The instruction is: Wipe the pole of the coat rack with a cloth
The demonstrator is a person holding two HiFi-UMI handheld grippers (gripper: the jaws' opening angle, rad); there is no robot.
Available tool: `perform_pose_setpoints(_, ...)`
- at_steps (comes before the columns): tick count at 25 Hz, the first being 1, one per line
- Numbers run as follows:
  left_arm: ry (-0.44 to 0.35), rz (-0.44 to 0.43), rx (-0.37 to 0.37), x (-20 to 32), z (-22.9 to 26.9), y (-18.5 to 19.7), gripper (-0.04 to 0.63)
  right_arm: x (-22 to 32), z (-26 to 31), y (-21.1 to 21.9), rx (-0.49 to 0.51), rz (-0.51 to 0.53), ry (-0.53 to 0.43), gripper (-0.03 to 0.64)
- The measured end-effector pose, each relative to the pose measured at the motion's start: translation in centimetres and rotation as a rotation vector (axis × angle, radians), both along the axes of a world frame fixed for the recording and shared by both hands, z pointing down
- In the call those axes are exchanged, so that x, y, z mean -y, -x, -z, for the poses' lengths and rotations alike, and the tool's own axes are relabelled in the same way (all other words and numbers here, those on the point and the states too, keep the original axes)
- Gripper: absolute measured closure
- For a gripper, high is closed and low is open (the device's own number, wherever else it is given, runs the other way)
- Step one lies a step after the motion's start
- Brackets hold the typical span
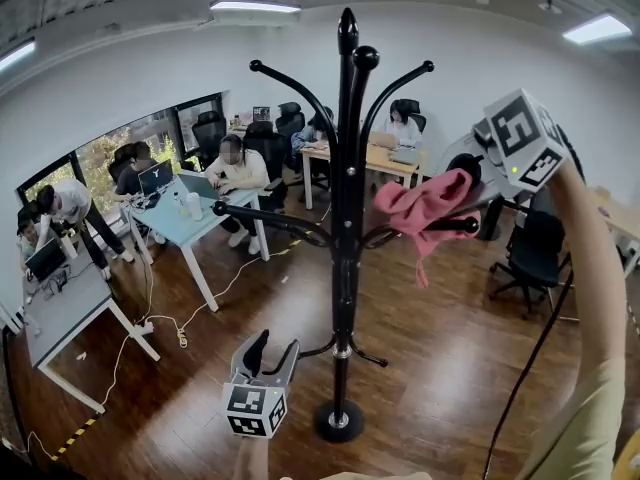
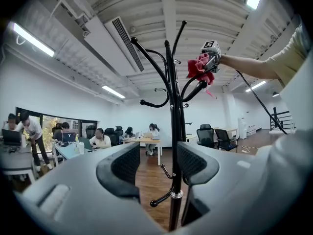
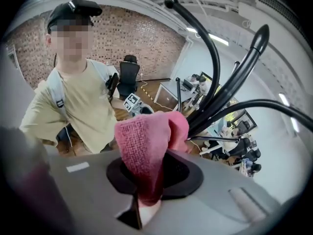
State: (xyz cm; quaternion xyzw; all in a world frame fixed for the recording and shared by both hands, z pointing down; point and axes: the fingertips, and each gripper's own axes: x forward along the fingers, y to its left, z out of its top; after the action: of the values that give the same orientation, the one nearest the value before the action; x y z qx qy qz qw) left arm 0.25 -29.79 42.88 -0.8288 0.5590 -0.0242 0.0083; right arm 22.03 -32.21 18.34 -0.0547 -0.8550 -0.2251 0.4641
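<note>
Your right gripper (image 3: pixel 146 173) pinches the cloth (image 1: pixel 430 206), soft and limp; hold its bunched middle. Your left gripper (image 1: pixel 272 350) gapes empty beside the stiff pole (image 1: pixel 345 268).

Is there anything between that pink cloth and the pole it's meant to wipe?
Only the rack's own hook arms. The right gripper, shut on the pink cloth, sits among them, right of the pole in the head view; they curve out from the pole just beside the cloth. Nothing else visible stands between.
</note>
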Motion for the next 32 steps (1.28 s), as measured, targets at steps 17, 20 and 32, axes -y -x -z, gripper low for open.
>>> perform_pose_setpoints(17, 0.01, 0.009, -0.008, -0.5, -0.1, 0.5, 0.365, 5.0, 16.8, -3.8, 0.756, -0.33, -0.571, 0.566)
perform_pose_setpoints(20, 0.009, 0.031, -0.004, -1.1, 0.0, 1.0, 0.365, 5.2, 18.7, -1.4, 0.877, -0.315, -0.597, 0.566)
perform_pose_setpoints(32, 0.018, 0.136, 0.001, -2.9, -0.3, 3.9, 0.365, 9.3, 6.6, 7.1, 0.524, -0.158, -0.644, 0.566)
